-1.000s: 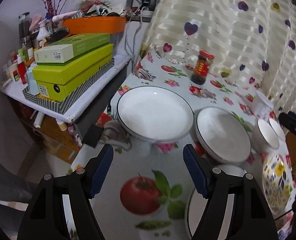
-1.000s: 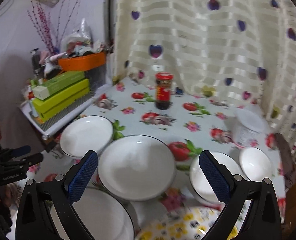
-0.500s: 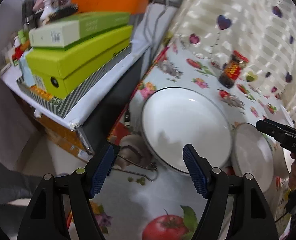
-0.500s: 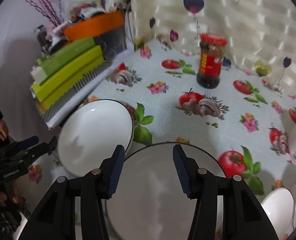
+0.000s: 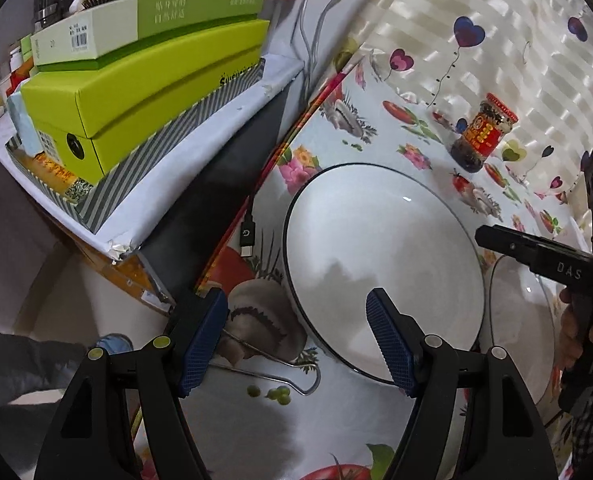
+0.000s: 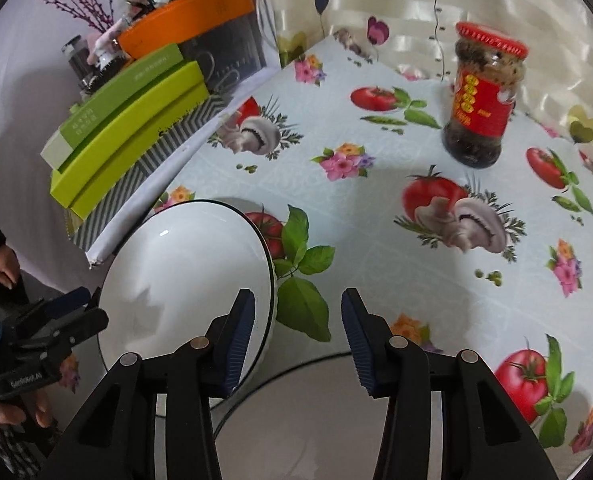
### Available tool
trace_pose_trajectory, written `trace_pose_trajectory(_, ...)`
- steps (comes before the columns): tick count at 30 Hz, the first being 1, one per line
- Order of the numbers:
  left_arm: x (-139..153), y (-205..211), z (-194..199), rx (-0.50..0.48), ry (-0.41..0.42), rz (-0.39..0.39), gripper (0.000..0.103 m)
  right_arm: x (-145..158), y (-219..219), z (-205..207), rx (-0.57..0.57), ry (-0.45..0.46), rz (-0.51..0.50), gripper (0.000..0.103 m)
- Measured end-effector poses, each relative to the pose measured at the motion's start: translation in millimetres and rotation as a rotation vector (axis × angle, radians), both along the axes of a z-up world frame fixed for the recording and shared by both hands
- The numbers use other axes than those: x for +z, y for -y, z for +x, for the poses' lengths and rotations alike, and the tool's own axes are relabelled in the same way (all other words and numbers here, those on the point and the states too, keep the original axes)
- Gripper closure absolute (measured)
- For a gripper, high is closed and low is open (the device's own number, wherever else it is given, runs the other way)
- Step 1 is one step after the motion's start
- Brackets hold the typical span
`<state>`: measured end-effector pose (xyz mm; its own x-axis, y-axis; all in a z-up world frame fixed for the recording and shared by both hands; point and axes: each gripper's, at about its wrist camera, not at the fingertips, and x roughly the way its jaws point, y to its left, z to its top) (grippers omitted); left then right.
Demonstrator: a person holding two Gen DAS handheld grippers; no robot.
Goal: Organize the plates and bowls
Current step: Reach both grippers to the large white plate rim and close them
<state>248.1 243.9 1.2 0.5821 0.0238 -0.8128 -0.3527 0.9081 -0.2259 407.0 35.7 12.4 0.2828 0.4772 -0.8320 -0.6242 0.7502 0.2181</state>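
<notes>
White black-rimmed plate sits flat near the left edge of the tablecloth, both tools closing in on it from opposite sides. Left gripper is released, jaws wide, straddling the near-left rim: one blue pad over the plate's face, the other outside over the cloth, so it looks lined up to pinch the rim; no contact visible yet. Right gripper is also released, jaws narrower, its left pad over that plate's right rim, its right pad above the far rim of a second plate lying just beside the first, close under the camera. Which of the two it is meant for cannot be told. Likely plan: lift one plate onto the other to stack, hence the rim-side approach on both. A wire hanger lies on the cloth under the left tool, touching or nearly touching the plate's edge, could snag. Sauce jar stands upright well apart near the curtain; green boxes stacked on the side shelf, off the table.
</notes>
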Motion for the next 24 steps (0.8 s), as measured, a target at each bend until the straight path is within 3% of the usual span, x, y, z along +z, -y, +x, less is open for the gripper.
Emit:
trace_pose_trajectory(9, -10.3, 3.6, 4.9, -0.019, -0.012, -0.031, 0.031, -14.2, -14.3, 4.5, 0.022, -0.037, -0.032, 0.058)
trace_pose_trajectory(13, -12.1, 2.1, 3.2, -0.021, -0.01, -0.049, 0.032, -22.9, -19.6, 6.9, 0.024, -0.058, -0.046, 0.075)
trace_pose_trajectory(18, -15.7, 0.6, 2.4, -0.004, -0.023, -0.065, 0.05, -28.3, -20.7, 7.9, 0.022, -0.076, -0.029, 0.078)
trace_pose_trajectory(21, -15.9, 1.9, 2.8, -0.007, -0.022, -0.054, 0.052, -30.6, -22.8, 6.8, 0.029, -0.081, -0.022, 0.08)
trace_pose_trajectory(24, -16.1, 3.2, 5.3, -0.014, -0.025, -0.054, 0.071, -31.6, -24.2, 5.8, 0.026, -0.079, -0.016, 0.08)
